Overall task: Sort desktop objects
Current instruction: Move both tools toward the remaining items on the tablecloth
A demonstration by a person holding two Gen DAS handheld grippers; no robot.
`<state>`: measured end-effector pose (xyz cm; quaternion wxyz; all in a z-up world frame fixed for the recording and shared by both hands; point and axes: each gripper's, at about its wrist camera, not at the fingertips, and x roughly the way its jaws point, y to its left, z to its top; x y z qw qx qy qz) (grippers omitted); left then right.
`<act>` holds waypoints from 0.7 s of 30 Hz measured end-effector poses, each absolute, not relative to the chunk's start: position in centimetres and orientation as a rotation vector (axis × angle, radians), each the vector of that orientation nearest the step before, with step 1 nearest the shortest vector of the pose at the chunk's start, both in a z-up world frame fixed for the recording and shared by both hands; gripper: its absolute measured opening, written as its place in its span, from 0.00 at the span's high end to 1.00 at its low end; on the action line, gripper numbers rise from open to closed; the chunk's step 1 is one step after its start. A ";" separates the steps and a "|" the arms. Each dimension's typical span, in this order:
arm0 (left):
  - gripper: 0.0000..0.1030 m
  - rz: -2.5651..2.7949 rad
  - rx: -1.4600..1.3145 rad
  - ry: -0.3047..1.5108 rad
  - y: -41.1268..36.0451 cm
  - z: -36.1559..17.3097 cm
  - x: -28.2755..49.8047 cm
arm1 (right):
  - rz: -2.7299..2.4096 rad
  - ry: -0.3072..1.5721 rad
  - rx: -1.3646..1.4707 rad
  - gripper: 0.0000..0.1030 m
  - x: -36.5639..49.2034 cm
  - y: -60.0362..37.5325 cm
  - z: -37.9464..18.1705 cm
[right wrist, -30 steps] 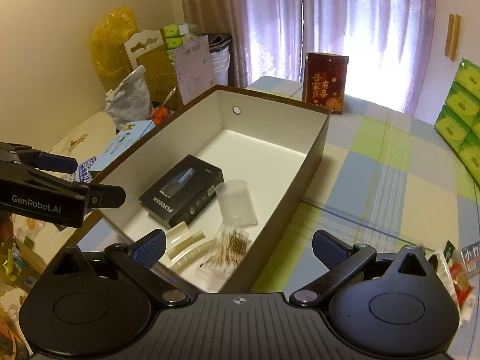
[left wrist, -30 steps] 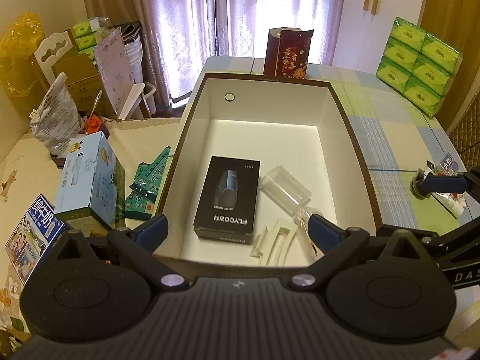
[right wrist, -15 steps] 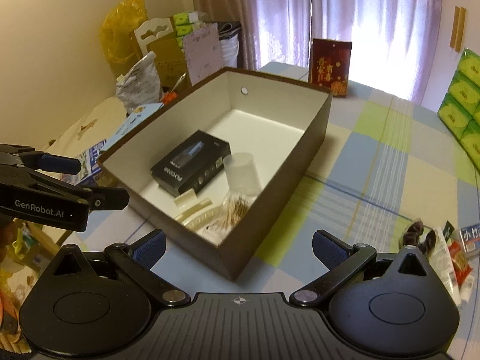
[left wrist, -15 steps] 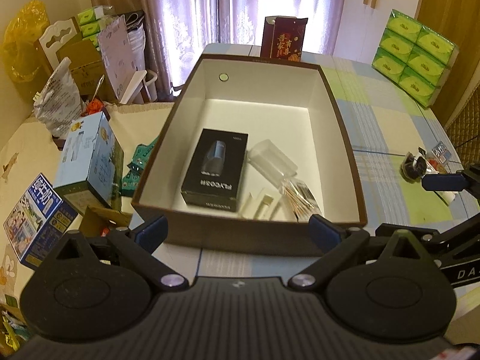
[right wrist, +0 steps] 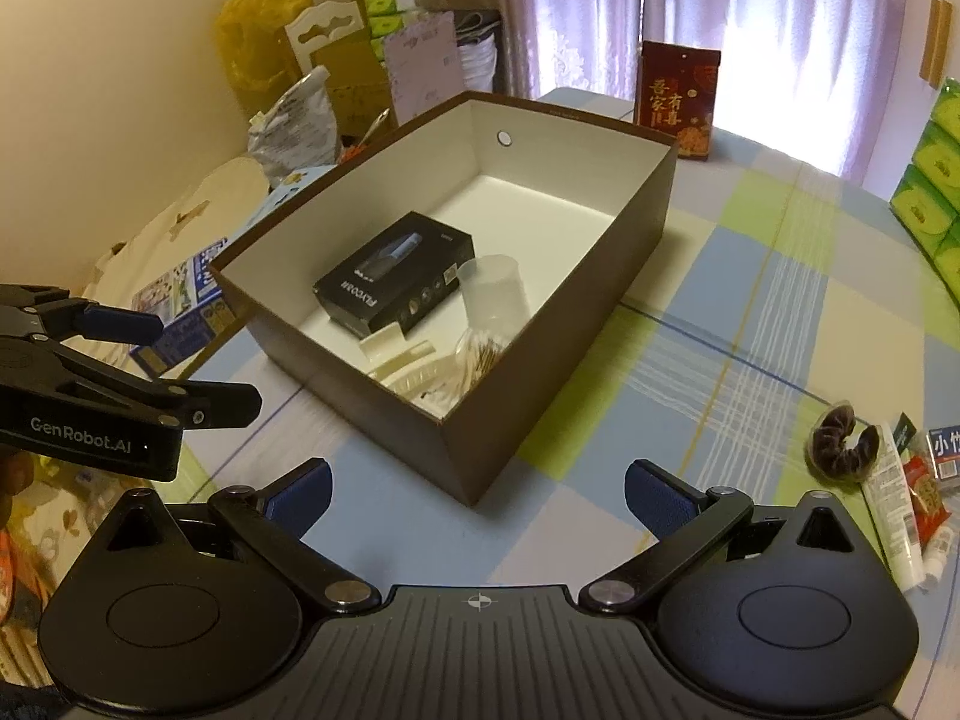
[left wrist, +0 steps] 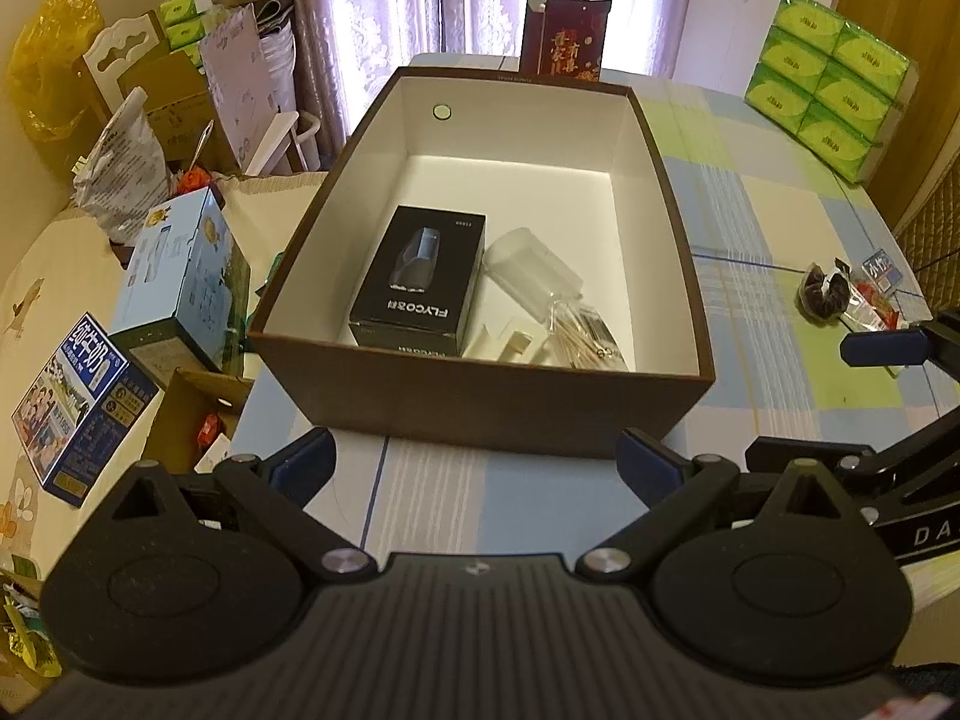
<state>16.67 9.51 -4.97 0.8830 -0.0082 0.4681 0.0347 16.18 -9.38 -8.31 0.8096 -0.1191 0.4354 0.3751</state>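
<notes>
Brown box [left wrist: 480, 402] wall hides part of the cotton swabs [left wrist: 585, 339].

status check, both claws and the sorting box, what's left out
Left claw open, empty. Right claw open, empty. Brown box holds black FLYCO box. Dark scrunchie and tube remain on tablecloth. Path clear.

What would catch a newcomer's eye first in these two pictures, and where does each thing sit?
First comes the big brown box in the middle of the checked table, open on top, with a black carton, a clear cup and cotton swabs inside. Next is the green stack of tissue packs at the far right of the table. Both open claws, left and right, hang empty near the box.
</notes>
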 end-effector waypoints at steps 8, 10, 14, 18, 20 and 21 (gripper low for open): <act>0.04 0.087 -0.014 0.985 8.3 -5.0 16.4 | 0.804 0.948 -0.273 0.02 16.3 -10.5 -8.5; 0.04 0.089 -0.014 0.988 7.8 -5.1 16.4 | 0.806 0.951 -0.274 0.02 16.4 -11.0 -8.5; 0.04 0.090 -0.014 0.991 6.8 -5.2 16.3 | 0.807 0.958 -0.281 0.02 16.7 -11.9 -8.6; 0.04 0.088 -0.013 0.994 5.4 -5.3 16.3 | 0.797 0.964 -0.283 0.02 17.1 -13.3 -8.7; 0.04 0.085 -0.014 0.997 4.6 -5.4 16.4 | 0.791 0.969 -0.283 0.02 17.3 -14.1 -8.8; 0.04 0.083 -0.014 0.999 4.2 -5.5 16.5 | 0.787 0.971 -0.282 0.02 17.4 -14.5 -8.8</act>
